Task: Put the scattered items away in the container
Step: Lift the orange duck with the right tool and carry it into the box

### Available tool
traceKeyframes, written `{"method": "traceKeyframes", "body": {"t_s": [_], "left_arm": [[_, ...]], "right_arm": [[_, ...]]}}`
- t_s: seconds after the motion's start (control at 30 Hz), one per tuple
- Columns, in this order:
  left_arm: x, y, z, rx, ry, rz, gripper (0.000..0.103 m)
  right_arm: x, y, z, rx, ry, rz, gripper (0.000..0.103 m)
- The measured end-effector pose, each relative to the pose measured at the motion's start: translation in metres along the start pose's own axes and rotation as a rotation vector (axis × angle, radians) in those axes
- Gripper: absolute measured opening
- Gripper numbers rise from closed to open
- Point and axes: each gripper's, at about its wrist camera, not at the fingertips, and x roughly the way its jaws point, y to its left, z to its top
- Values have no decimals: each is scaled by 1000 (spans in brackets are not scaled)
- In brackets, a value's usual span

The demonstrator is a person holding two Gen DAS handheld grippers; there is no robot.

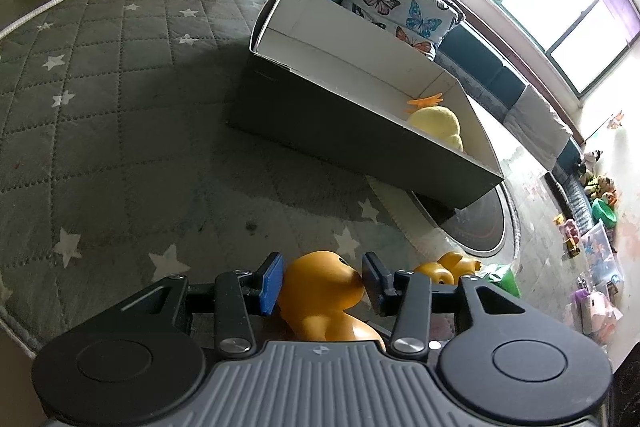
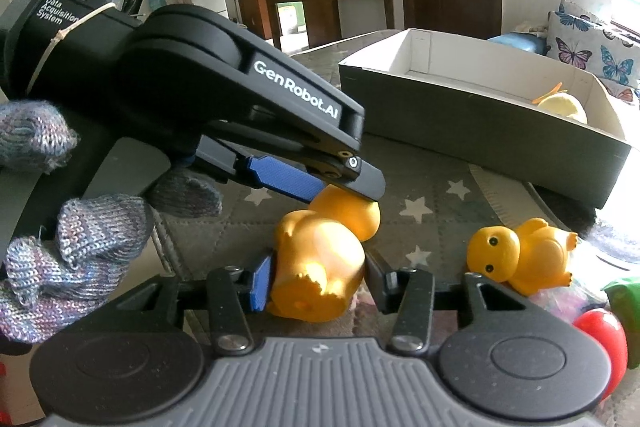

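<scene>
A large orange rubber duck [image 1: 320, 291] lies between both grippers. My left gripper [image 1: 323, 281] is shut on its head; in the right wrist view that gripper [image 2: 344, 187] comes down onto the head from the upper left. My right gripper [image 2: 318, 279] is shut on the duck's body [image 2: 320, 263]. A smaller rubber duck [image 2: 520, 255] lies on its side to the right, also seen in the left wrist view [image 1: 448, 267]. The dark open box [image 1: 360, 123] with white inside stands beyond, holding a pale yellow plush [image 1: 436, 125]. The box [image 2: 480, 131] also shows in the right wrist view.
All rests on a grey quilted star mat [image 1: 120, 107]. A red ball [image 2: 600, 331] and a green item [image 2: 624, 291] lie at the right. Butterfly cushions [image 1: 404, 3] sit behind the box. A round black-and-white object [image 1: 480, 223] lies under the box's near corner.
</scene>
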Motion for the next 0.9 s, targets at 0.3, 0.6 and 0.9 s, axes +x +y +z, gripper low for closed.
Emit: {"method": "traceKeyframes", "body": {"t_s": [0.3, 0.6, 0.9], "left_arm": [[-2, 3, -2, -16, 4, -18, 47], [-11, -4, 1, -10, -22, -46, 46], [-21, -36, 40, 30, -98, -109, 46]], "right_arm": [[-2, 0, -2, 10, -2, -4, 47], [-13, 0, 1, -14, -32, -19, 47], [-31, -17, 37, -75, -121, -79, 47]]}}
